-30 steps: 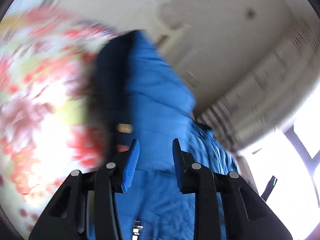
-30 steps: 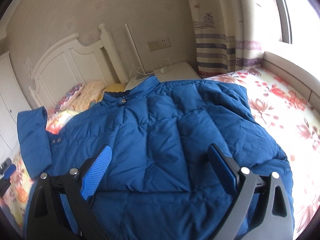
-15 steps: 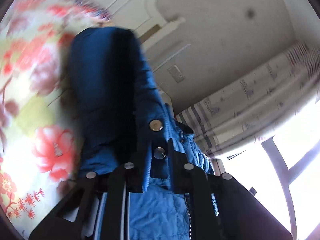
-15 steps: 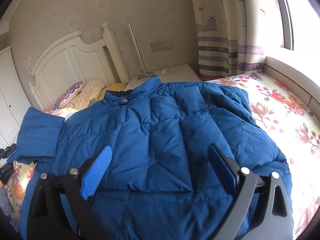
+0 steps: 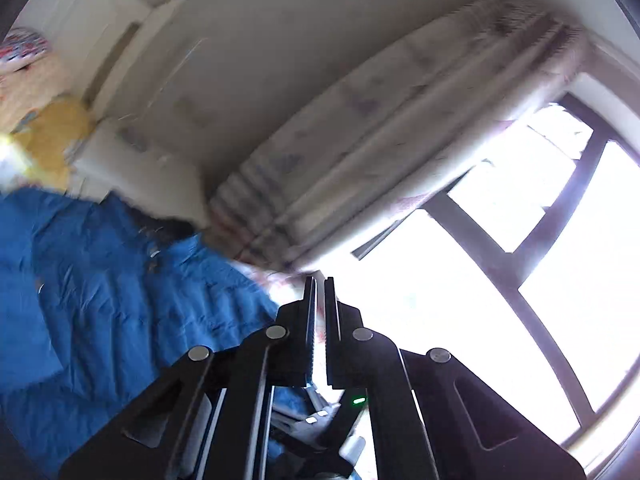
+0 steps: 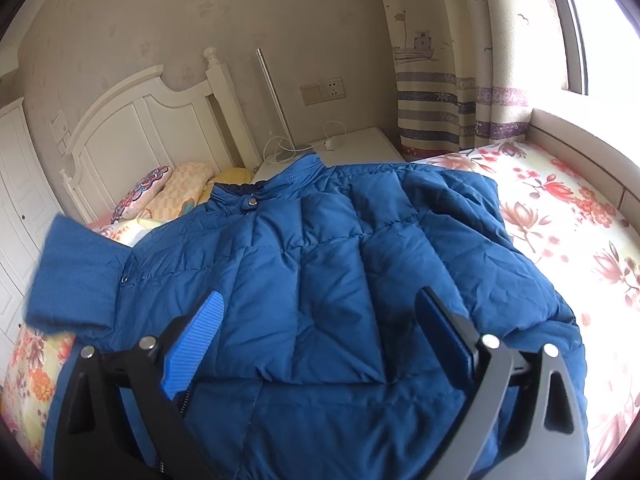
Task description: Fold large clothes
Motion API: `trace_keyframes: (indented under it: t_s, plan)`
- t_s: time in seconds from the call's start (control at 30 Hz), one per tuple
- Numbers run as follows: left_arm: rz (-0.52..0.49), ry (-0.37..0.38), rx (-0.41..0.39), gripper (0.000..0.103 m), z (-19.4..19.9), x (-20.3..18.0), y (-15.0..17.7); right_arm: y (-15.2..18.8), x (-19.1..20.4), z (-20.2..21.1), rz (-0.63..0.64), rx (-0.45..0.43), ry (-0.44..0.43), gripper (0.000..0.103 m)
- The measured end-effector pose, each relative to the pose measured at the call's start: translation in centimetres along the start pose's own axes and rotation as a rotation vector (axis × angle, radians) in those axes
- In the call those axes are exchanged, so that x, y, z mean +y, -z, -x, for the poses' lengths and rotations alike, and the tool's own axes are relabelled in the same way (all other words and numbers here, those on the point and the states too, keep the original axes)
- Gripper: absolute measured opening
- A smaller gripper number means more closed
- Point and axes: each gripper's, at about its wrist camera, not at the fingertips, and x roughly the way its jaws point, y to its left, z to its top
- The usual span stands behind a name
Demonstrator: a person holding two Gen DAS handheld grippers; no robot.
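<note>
A large blue quilted jacket (image 6: 328, 280) lies spread front-up on the flowered bed (image 6: 560, 216), collar toward the headboard. Its left sleeve (image 6: 80, 276) is bent in over the jacket's left side and looks blurred. My right gripper (image 6: 320, 312) hovers open over the jacket's lower front, with nothing between its blue pads (image 6: 200, 340). In the left wrist view the jacket (image 5: 112, 300) fills the lower left. My left gripper (image 5: 319, 284) is shut, raised and pointing toward the window; I see no blue cloth between its fingers.
A white headboard (image 6: 152, 120) and pillows (image 6: 176, 192) stand at the bed's far end. A white nightstand (image 6: 352, 148) with cables sits beside it. Striped curtains (image 6: 448, 80) and a bright window (image 5: 520, 240) are on the right.
The left gripper closed on the jacket's snap edge, then swung up and away toward the window, fully shut. The sleeve went from upright to bent over the jacket. The right gripper stayed put.
</note>
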Motion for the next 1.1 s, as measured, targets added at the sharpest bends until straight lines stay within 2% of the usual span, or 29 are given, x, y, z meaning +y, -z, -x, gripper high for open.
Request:
trace_keyframes:
  t_s: [0.1, 0.2, 0.3, 0.37, 0.4, 0.5, 0.6, 0.7, 0.77, 0.83, 0.9, 0.93, 1.0, 1.07, 1.1]
  plan:
    - [0.008, -0.156, -0.040, 0.004, 2.7, 2.5, 2.1, 0.0, -0.1, 0.0, -0.009, -0.004, -0.007, 0.096]
    - [0.037, -0.366, -0.115, 0.006, 8.9, 6.5, 5.0, 0.1, 1.0, 0.7, 0.042, -0.030, -0.037, 0.096]
    - [0.133, -0.606, -0.217, 0.006, 16.2, 11.0, 7.8, 0.6, 4.8, 1.5, 0.201, -0.044, -0.106, 0.096]
    - [0.204, -0.715, -0.258, 0.006, 19.6, 13.4, 9.9, 1.2, 8.5, 2.2, 0.339, -0.058, -0.160, 0.096]
    - [0.218, -0.744, -0.254, 0.006, 20.1, 14.0, 10.6, 1.8, 11.2, 2.5, 0.443, -0.061, -0.186, 0.096]
    - [0.214, -0.801, -0.210, 0.006, 20.2, 14.6, 12.4, 4.5, 19.4, 2.1, 0.758, -0.019, -0.249, 0.096]
    - [0.164, -0.849, -0.187, 0.006, 19.2, 14.2, 13.0, 7.4, 25.4, 0.1, 0.990, 0.047, -0.261, 0.095]
    - [0.205, -0.834, -0.191, 0.006, 19.7, 15.4, 13.3, 11.1, 29.7, -1.7, 1.248, -0.006, -0.179, 0.095]
    - [0.255, -0.816, -0.191, 0.006, 19.2, 15.8, 13.6, 12.4, 31.4, -2.9, 1.351, -0.041, -0.128, 0.095]
    - [0.319, -0.795, -0.189, 0.006, 19.8, 17.0, 13.9, 12.2, 32.7, -3.7, 1.373, -0.054, -0.136, 0.091]
    - [0.325, -0.789, -0.188, 0.006, 19.9, 16.9, 14.0, 11.4, 33.7, -4.3, 1.374, -0.041, -0.144, 0.058]
    - [0.314, -0.792, -0.183, 0.006, 19.7, 16.7, 14.0, 10.8, 34.1, -4.6, 1.362, 0.004, -0.188, 0.050]
    - [0.292, -0.799, -0.174, 0.006, 19.3, 16.5, 14.0, 9.6, 34.7, -4.6, 1.326, 0.030, -0.231, 0.027]
    - [0.291, -0.801, -0.171, 0.006, 19.2, 16.5, 14.0, 8.0, 34.5, -3.4, 1.226, 0.028, -0.292, 0.018]
    - [0.301, -0.795, -0.172, 0.006, 19.3, 16.6, 14.0, 5.9, 33.8, -2.5, 1.108, 0.036, -0.357, 0.017]
